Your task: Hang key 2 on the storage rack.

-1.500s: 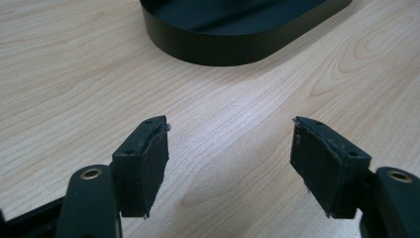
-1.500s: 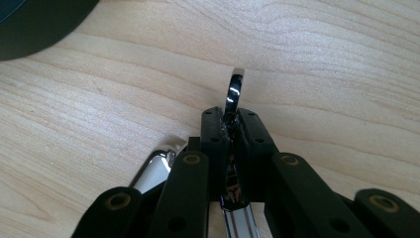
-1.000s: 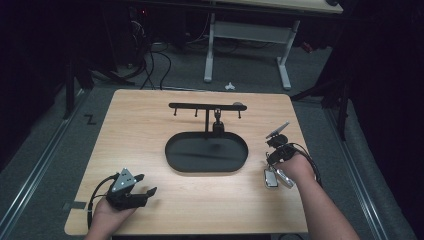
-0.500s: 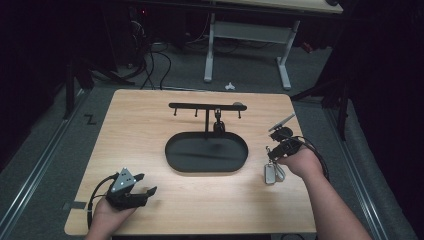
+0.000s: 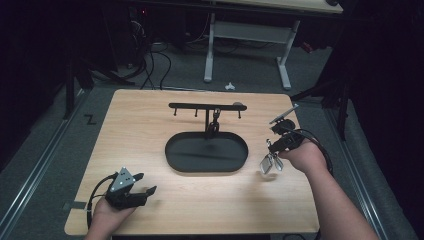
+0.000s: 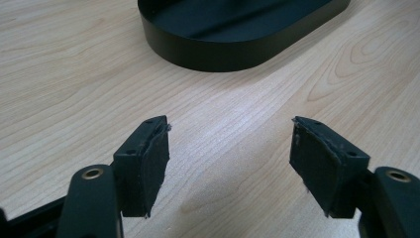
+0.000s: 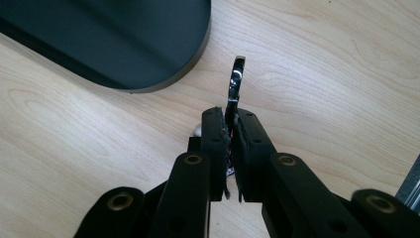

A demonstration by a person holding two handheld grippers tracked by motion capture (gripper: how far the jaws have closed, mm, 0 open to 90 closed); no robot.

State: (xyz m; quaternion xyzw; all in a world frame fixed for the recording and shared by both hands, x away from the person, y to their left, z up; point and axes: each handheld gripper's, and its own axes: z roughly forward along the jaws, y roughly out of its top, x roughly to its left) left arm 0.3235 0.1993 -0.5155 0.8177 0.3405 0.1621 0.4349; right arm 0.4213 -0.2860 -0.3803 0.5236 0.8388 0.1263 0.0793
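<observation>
One wooden desk (image 5: pixel 150 140) carries the setup, lit against a dark room. At its middle sits a black oval tray (image 5: pixel 206 152), low-walled, with a black rack (image 5: pixel 206 106) rising from the tray's far edge: an upright post topped by a horizontal bar with small hooks hanging under it. The left gripper (image 5: pixel 146 192) rests low at the near left corner of the desk, well apart from the tray; in the left gripper view its jaws stand wide apart with bare wood between them. The right gripper (image 5: pixel 270 155) is held above the desk just to the right of the tray, jaws clamped on a small shiny metal ring (image 7: pixel 236 87), seen edge-on in the right gripper view. In the high view small metallic pieces (image 5: pixel 270 164) hang below that gripper; what they are cannot be told.
</observation>
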